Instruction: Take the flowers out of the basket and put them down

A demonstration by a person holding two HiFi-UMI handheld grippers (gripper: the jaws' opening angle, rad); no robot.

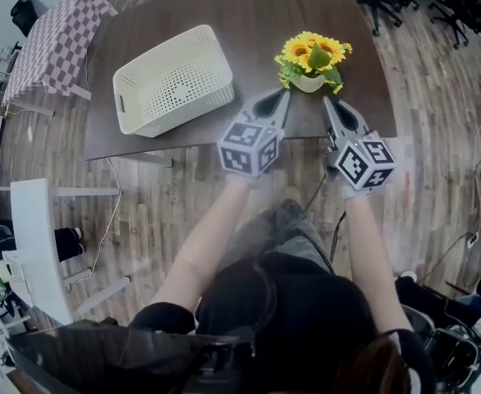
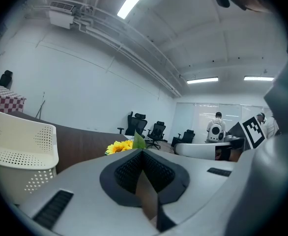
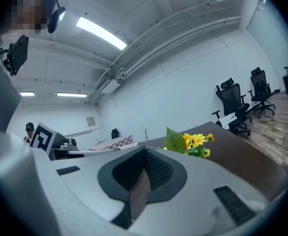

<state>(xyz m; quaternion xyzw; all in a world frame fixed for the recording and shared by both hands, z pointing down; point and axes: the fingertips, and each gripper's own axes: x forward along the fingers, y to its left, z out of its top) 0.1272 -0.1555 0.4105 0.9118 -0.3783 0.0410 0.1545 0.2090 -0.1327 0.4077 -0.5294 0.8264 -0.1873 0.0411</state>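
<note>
Counter point(image 1: 224, 15): dark brown top, filling the upper middle of the head view and carrying the basket and the flowers.

Checked table point(image 1: 56, 39): stood at 10 o'clock from the counter, under a red-and-white cloth.

Basket point(image 1: 173, 79): cream, perforated, upright with its opening upward, on the counter's left half. It also showed at the left edge of the left gripper view point(image 2: 16, 151).

Left claw point(image 1: 283, 97): jaws pressed together with nothing between them, as its own view showed point(image 2: 143, 152). Its tip pointed at the flowers from 7 o'clock and lay just beside them over the counter's near edge.

Right claw point(image 1: 329, 102): jaws likewise closed on nothing point(image 3: 145, 149). Its tip lay just beside the flowers at their 5 o'clock.

Flowers point(image 1: 313, 56): yellow blooms with green leaves in a small pale pot, standing upright on the counter outside the basket, at 3 o'clock from it and well apart. They showed past the jaw tips in both gripper views point(image 2: 118, 146) point(image 3: 195, 141). Contact with either claw could not be told.
</note>
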